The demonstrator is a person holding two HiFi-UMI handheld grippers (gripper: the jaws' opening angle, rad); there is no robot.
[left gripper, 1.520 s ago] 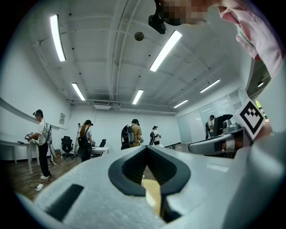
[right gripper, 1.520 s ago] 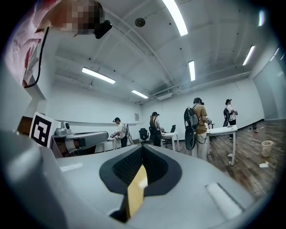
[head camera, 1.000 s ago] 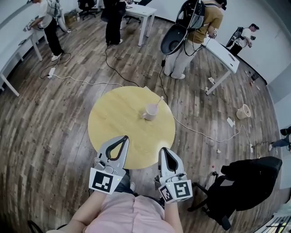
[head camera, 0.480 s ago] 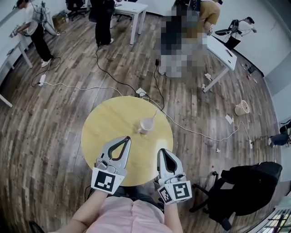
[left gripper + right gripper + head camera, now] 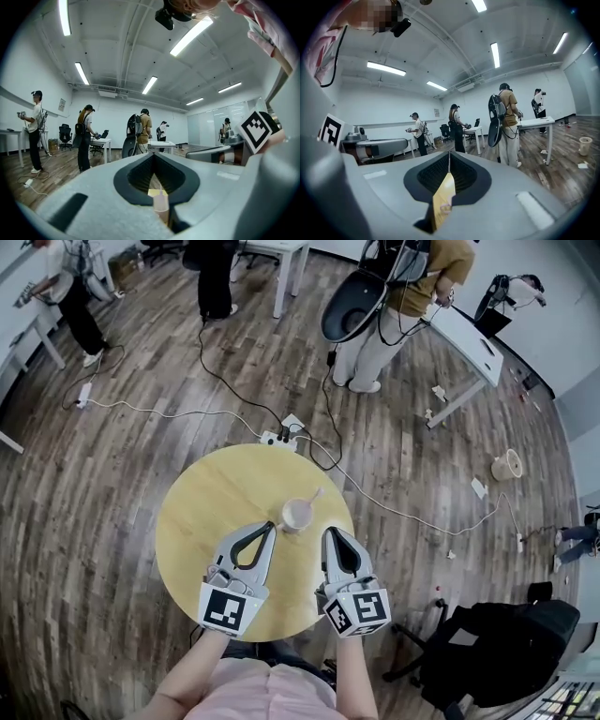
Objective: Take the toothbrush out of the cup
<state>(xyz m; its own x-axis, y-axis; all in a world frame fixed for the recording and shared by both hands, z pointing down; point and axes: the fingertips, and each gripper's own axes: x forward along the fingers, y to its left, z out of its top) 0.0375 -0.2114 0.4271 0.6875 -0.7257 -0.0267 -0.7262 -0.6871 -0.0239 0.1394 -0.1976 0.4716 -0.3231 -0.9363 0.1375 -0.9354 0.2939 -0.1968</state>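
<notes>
**While the toothbrush sits in its cup, both tongs close in**

Where the round yellow wooden worktop (image 5: 199,512) has its middle, a pale pink cup (image 5: 297,515) stands upright. A pale toothbrush (image 5: 314,495) leans out of it toward the far right edge. The left tongs (image 5: 265,527) are closed and empty. The right tongs (image 5: 329,532), tips almost together, are just starting to open and hold nothing. A second ago both hung at the near edge, well short of the cup; now their tips flank it. Bare worktop lies to the left and beyond. A white power strip (image 5: 281,435) lies on the floor by the far edge.
</notes>
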